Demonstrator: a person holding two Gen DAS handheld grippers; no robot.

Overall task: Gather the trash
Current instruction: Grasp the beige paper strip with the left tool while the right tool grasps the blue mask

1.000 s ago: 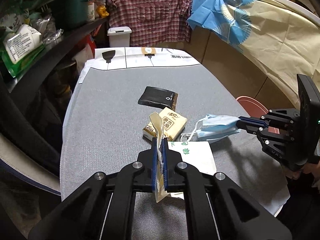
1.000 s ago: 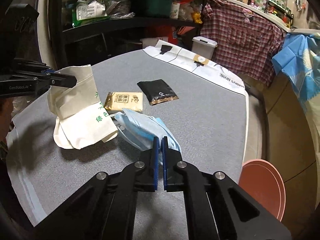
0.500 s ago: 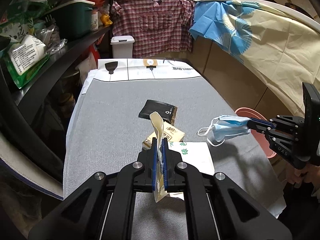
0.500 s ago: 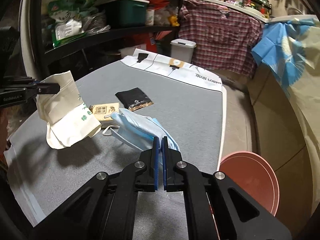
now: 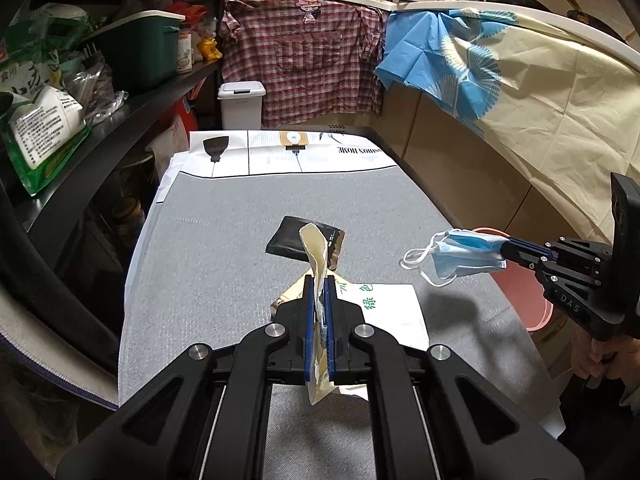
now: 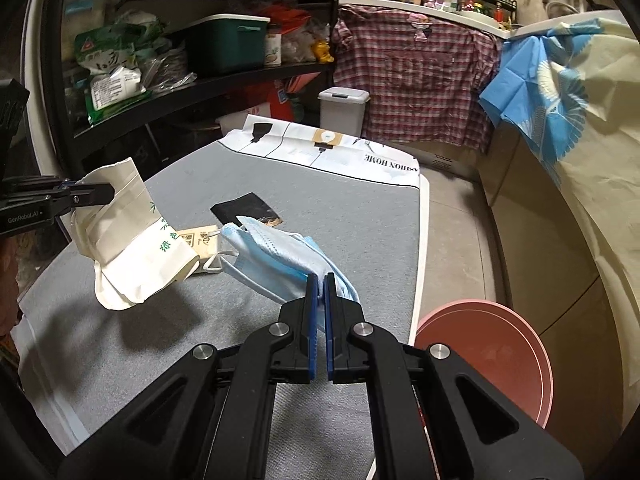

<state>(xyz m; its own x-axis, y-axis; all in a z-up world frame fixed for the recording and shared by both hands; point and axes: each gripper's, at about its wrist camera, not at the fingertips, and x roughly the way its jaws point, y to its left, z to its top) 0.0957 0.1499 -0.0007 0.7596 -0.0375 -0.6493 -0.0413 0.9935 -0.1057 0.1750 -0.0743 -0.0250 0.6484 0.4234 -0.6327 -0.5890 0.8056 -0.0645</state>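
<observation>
My left gripper (image 5: 319, 280) is shut on the rim of a cream paper bag with green letters (image 5: 390, 308), which it holds up off the grey table; the bag also shows in the right wrist view (image 6: 132, 240). My right gripper (image 6: 320, 280) is shut on a blue face mask (image 6: 280, 256) and holds it in the air above the table's right side; the mask also shows in the left wrist view (image 5: 464, 258). A tan tissue packet (image 6: 202, 240) and a black pouch (image 5: 298, 236) lie on the table.
A pink bin (image 6: 492, 356) stands on the floor by the table's right edge. A white lidded bin (image 5: 241, 106) stands beyond the far end. Black shelves (image 5: 120, 108) with packets and a green box run along the left. Cloths hang at the back and right.
My right gripper has lifted the blue mask off the table and carried it up and right, towards the pink bin. My left gripper has risen a little, still holding the bag.
</observation>
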